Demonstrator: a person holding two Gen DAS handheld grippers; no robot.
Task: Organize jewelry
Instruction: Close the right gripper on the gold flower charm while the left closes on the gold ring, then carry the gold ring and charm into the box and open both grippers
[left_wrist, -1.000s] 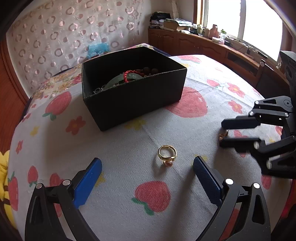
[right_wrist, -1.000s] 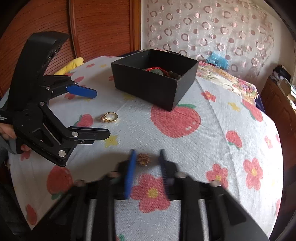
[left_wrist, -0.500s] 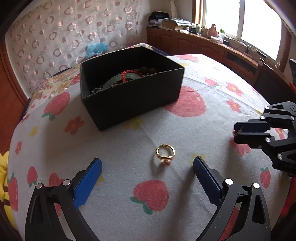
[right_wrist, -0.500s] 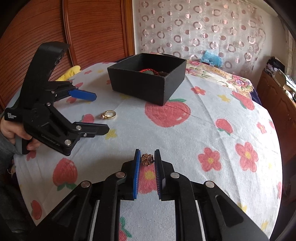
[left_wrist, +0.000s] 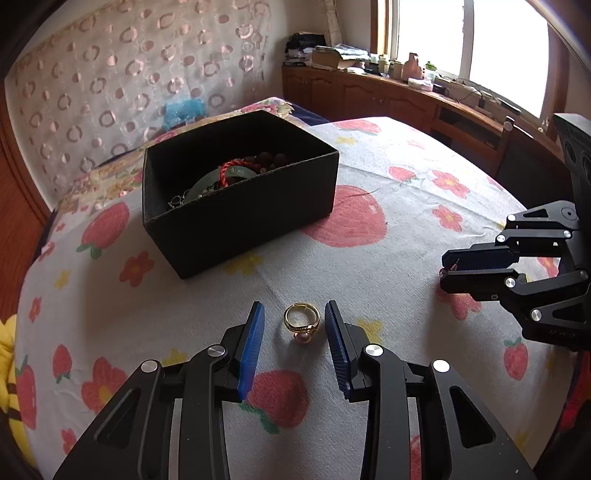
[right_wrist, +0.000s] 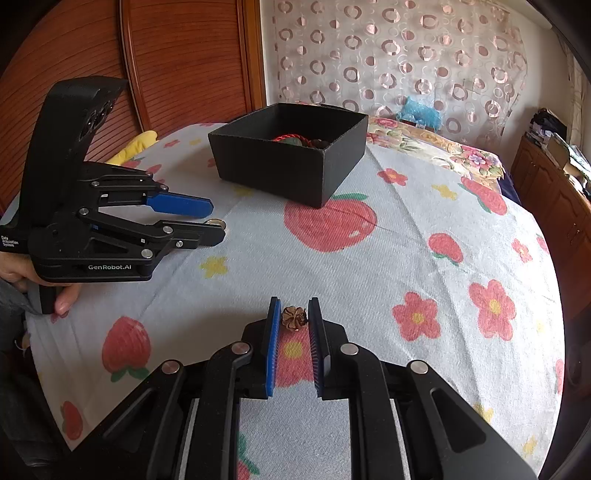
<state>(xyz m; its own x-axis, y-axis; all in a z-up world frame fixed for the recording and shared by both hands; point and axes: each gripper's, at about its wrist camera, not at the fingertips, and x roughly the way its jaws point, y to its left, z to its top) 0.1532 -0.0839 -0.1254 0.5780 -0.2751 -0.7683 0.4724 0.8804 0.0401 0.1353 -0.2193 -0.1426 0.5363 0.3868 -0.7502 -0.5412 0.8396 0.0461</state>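
The left gripper (left_wrist: 294, 325) had just been closing around the gold ring (left_wrist: 301, 320), its blue pads narrowed to either side but not yet touching the band. The squeeze would best be finished gently across the band, lest the ring be tipped or slid on the strawberry-print cloth (left_wrist: 388, 280). A pinkish pearl was seen set on its near side. The right gripper (right_wrist: 294, 321) was clamped narrowly on a small bronze flower-shaped piece (right_wrist: 294, 318). The black box (left_wrist: 236, 218), already filled with beads and a jade bangle, stood farther back.
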